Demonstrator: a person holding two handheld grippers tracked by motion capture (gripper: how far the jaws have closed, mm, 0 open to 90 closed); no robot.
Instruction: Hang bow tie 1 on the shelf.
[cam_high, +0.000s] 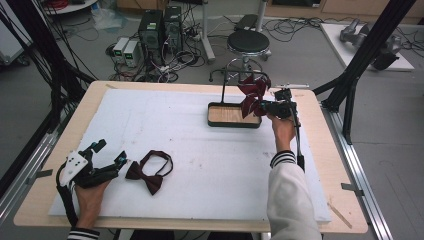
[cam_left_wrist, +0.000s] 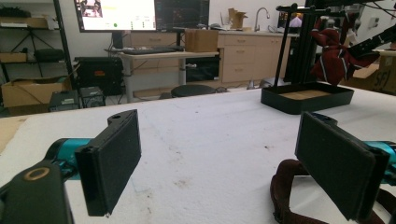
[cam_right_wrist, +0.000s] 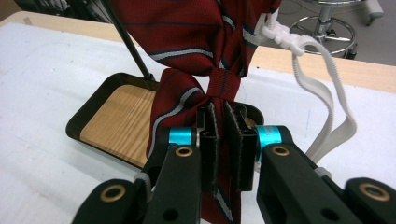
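A: Could anyone read any text in these shots?

B: Honestly, not much. There was a cardboard box (cam_left_wrist: 385, 74) at the far right in the left gripper view with dark marks that looked like letters, but I couldn't make them out. The monitor (cam_left_wrist: 115, 15) at the far left had stuff on screen, way too small and blurry to read.

A: Labels or brands anywhere else?

B: Nope, nothing legible.

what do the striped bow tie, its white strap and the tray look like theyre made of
Striped bow tie: woven fabric with a slight sheen, likely silk or polyester; fine weave shows. White strap: ribbed elastic webbing with a plastic clasp, judging by its texture. Tray: glossy dark rim, metal or plastic, over a wood-grain floor, possibly laminate.
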